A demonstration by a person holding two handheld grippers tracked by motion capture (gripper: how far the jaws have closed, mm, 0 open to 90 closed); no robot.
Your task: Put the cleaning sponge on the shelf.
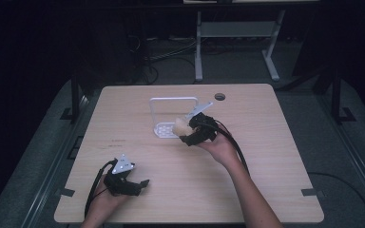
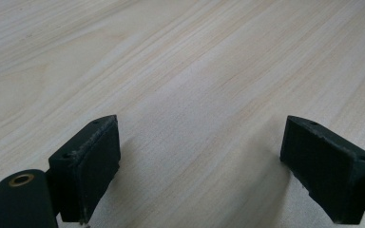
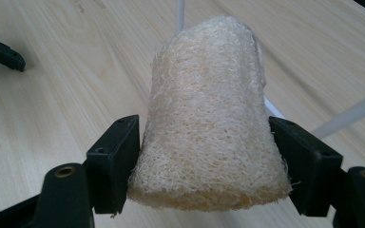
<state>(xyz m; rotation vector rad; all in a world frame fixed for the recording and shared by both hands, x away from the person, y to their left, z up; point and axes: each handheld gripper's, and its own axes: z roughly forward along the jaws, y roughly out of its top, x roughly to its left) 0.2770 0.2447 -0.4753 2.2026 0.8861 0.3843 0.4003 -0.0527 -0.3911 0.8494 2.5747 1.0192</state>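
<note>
Gripping a pale loofah sponge (image 3: 209,128) in the right gripper (image 3: 204,161), both black jaws pressing into its fibrous sides and the sponge standing out beyond them. Hovering, in the high view, with that right gripper (image 1: 188,132) just beside the white rack (image 1: 173,116), the loofah sponge (image 1: 180,126) sitting over the near right part of the rack's perforated base. Rising behind that base, a thin white frame, open through the middle. Showing nothing else lying on the rack base that can be made out; the part beneath the sponge staying hidden.

Resting low near the front left of the wooden table (image 1: 266,156), the left gripper (image 1: 141,184), well apart from the rack and from the right hand. Standing wide and released in the left gripper view, the left gripper (image 2: 199,166) clasping nothing, just bare wood grain between the jaws.

Leaving plenty of open tabletop: a broad bare stretch along the right side, another across the front between the two forearms, and more along the left edge behind the left hand. Sitting close to the far edge, a small dark round hole (image 1: 220,97), just right of the rack's frame. Dropping off beyond every table edge into dark floor, with pale desk legs (image 1: 198,47) farther back.
</note>
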